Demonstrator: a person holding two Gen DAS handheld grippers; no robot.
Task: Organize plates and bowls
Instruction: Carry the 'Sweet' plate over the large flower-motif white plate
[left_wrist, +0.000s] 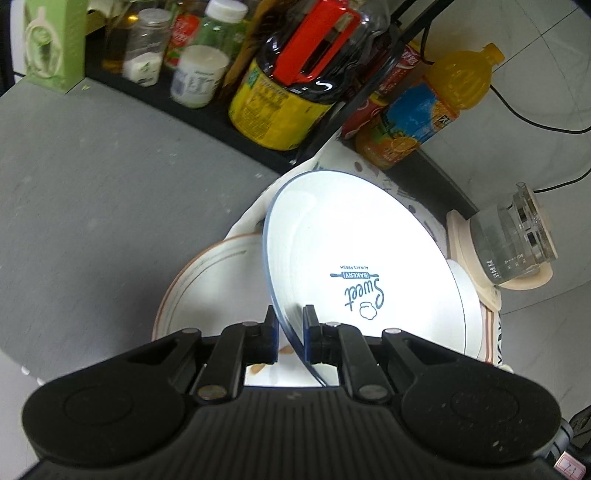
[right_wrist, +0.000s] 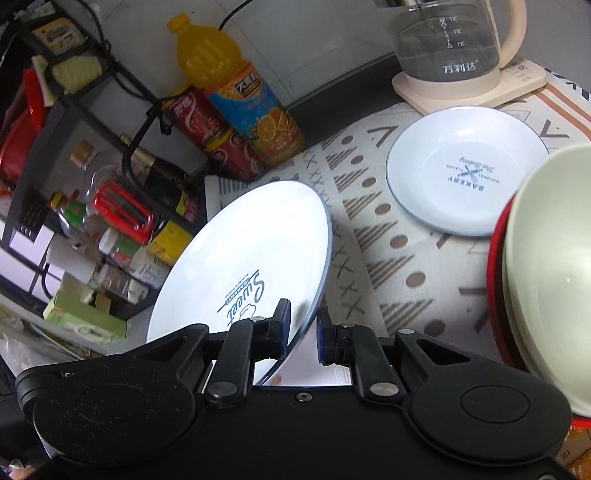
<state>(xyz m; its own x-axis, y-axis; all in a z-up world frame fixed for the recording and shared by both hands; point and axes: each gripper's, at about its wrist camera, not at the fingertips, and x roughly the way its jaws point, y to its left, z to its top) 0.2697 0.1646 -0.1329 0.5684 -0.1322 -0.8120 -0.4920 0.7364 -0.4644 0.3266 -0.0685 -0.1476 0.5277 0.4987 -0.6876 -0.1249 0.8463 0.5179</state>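
A white plate with a blue rim and "Sweet Bakery" print (left_wrist: 354, 258) is tilted and held off the table; it also shows in the right wrist view (right_wrist: 255, 251). My left gripper (left_wrist: 290, 332) is shut on its near rim. My right gripper (right_wrist: 303, 328) straddles the opposite rim with its jaws closed on the edge. Under it lies a cream plate with a brown rim (left_wrist: 207, 291). A smaller white "Bakery" dish (right_wrist: 465, 170) lies flat on the patterned cloth (right_wrist: 376, 236). A cream bowl in a red bowl (right_wrist: 550, 280) stands at the right.
A black rack with bottles and jars (left_wrist: 207, 74) stands behind. An orange juice bottle (right_wrist: 236, 88) and red cans (right_wrist: 218, 136) stand by it. A glass kettle on a cream base (right_wrist: 454, 51) stands at the back right. Grey counter (left_wrist: 92, 184) lies left.
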